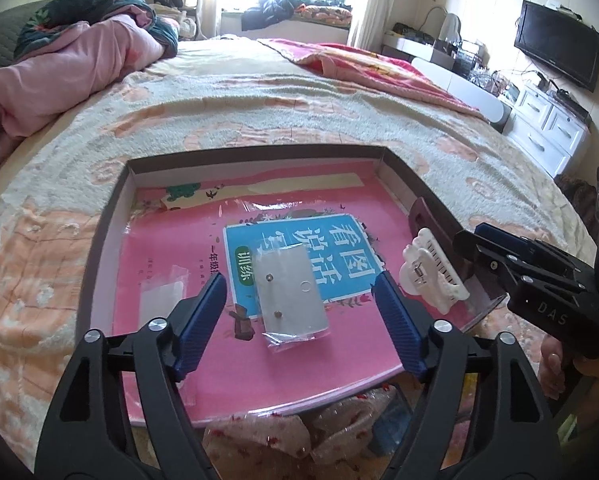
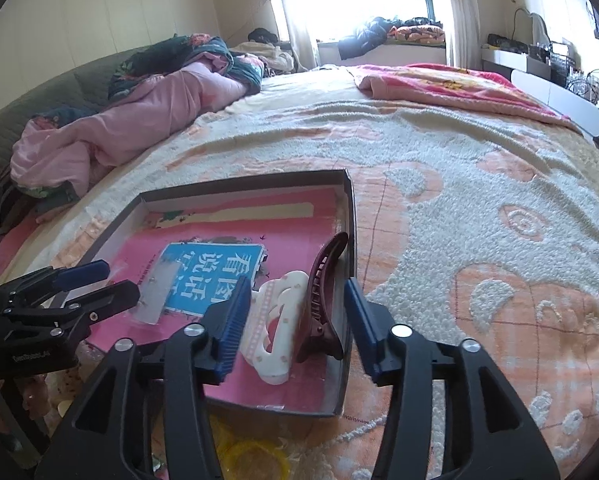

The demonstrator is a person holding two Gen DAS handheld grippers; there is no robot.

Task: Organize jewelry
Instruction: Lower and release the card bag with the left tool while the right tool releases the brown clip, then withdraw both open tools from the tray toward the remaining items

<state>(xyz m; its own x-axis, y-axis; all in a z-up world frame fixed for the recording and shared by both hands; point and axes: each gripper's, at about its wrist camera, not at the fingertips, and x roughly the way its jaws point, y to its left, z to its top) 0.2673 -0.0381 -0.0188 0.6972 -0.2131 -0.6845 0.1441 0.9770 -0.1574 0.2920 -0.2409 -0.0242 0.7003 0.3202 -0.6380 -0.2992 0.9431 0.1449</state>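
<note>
two grippers are up over the tray and both of mine stand with their jaws apart, nothing pinched. my left gripper [image 1: 299, 320] has its blue ribbed pads spread wide either side of a small clear plastic sleeve holding a silver-grey card with two tiny stud earrings [image 1: 292, 295]; the pads do not touch it, and the sleeve lies flat on the blue panel of a pink children's book with chinese characters [image 1: 179, 248]. my right gripper [image 2: 295, 320] is parted too, and between its pads i see a white plastic claw hair clip [image 2: 273, 332] and a dark maroon curved plastic hair clip [image 2: 321, 300], the two touching each other, the maroon one tilted up against the right wall. neither pad presses on them as far as i can tell.

the book fills the floor of a shallow dark-rimmed cardboard box lid [image 2: 349, 216], which sits on a cream and peach towelling bedspread [image 2: 479, 208]. a second, smaller clear plastic piece [image 1: 161, 296] lies on the book left of the left pad. farther out, a crumpled pink quilt [image 1: 79, 60] is heaped at the left of the bed, and a black flat television [image 1: 557, 44] hangs on the right wall.
</note>
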